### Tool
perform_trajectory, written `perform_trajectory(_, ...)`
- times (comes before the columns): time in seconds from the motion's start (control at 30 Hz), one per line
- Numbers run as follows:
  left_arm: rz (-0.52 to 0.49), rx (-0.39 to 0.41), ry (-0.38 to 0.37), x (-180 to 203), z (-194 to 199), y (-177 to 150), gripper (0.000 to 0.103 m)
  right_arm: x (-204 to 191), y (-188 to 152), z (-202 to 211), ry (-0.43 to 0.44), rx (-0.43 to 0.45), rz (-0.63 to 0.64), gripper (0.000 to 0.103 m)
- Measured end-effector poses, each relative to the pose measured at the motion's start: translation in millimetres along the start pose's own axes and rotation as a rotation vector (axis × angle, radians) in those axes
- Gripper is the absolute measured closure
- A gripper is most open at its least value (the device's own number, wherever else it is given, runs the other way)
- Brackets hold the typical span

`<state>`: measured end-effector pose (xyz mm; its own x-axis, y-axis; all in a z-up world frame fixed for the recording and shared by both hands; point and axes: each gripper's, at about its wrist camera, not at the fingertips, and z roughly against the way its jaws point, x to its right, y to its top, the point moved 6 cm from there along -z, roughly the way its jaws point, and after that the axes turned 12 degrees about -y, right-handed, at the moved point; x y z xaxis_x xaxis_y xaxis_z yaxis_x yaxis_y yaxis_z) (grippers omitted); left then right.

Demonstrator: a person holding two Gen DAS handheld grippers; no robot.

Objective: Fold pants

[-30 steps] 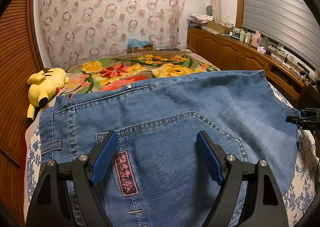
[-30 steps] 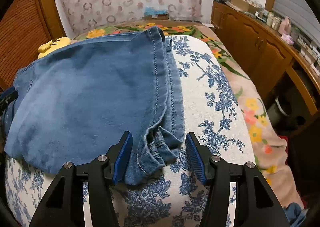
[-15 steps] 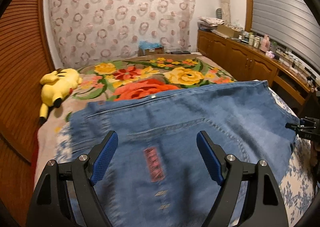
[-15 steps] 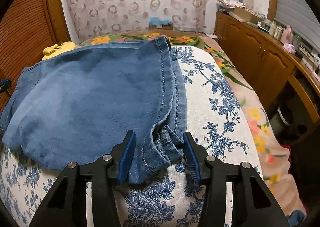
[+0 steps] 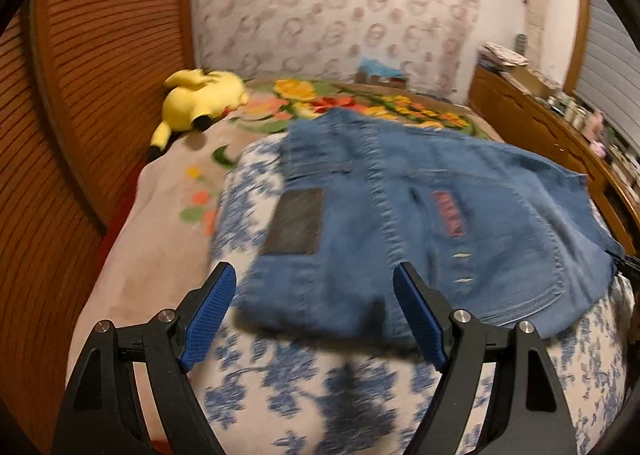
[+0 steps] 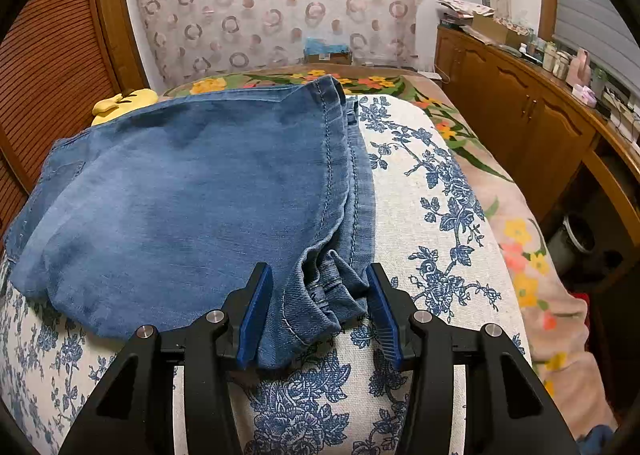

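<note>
Both wrist cameras are looking down at a slant over their own blue-padded fingers, close above the bed. The left one is facing the waistband corner of the jeans (image 5: 420, 223) from the near left; the right one is sitting over the bunched hem (image 6: 324, 295). Both are sharing the jeans, the blue-flowered cloth (image 6: 420, 183) and — farther off — the yellow plush toy (image 5: 200, 99).

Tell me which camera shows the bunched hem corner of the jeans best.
The right wrist view: the bunched hem corner sits sharp between the right tongs, folds and stitching clear. The left wrist view is motion-blurred and looks at the waistband end of the jeans; that corner isn't clearly visible there.
</note>
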<state>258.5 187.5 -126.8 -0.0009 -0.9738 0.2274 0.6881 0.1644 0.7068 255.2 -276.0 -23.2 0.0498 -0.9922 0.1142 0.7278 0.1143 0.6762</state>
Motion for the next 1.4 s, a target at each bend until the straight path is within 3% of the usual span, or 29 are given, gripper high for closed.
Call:
perform_trajectory(0.1, 0.019, -0.015, 0.025, 1.2, -2.5, -8.4, 0.022, 0.4, 0.0, -0.1, 0.000, 0.000, 0.000, 0.052)
perform_trajectory(0.33, 0.052, -0.093, 0.002, 5.2, -26.7, -19.2, 0.021, 0.5, -0.2, -0.3, 0.001, 0.001, 0.000, 0.052)
perform_trajectory(0.5, 0.106, -0.098, -0.029, 4.6, -30.7, -21.2, 0.022, 0.7, -0.4, -0.3, 0.000, 0.001, 0.002, 0.052)
perform_trajectory(0.67, 0.151, -0.052, -0.050, -1.4, -25.2, -16.7, 0.050, 0.6, -0.6, -0.3, 0.001, 0.001, 0.001, 0.052)
perform_trajectory(0.77, 0.157, -0.026, -0.056, -2.2, -20.0, -14.0, 0.060, 0.4, -0.5, -0.4, -0.001, 0.001, 0.004, 0.052)
perform_trajectory(0.9, 0.143, 0.006, -0.079, 1.9, -15.9, -10.4, 0.063, 0.4, -0.5, -0.5, 0.000, 0.002, 0.003, 0.052)
perform_trajectory(1.17, 0.112, -0.048, -0.019, 1.6, -30.0, -13.9, 0.063, -0.8, 0.4, -1.3, -0.009, 0.003, 0.016, 0.054)
perform_trajectory(1.2, 0.108, -0.045, -0.019, 1.6, -29.6, -13.7, 0.063, -2.2, 0.0, -0.6, -0.004, 0.005, 0.020, 0.057)
perform_trajectory(1.3, 0.088, -0.021, -0.035, 4.9, -24.5, -10.3, 0.085, -9.9, 1.0, 1.1, 0.032, 0.008, 0.042, 0.079)
perform_trajectory(1.4, 0.054, 0.015, -0.019, 12.1, -11.1, -4.1, 0.089, -14.5, 3.4, 4.0, 0.008, 0.033, 0.081, 0.083)
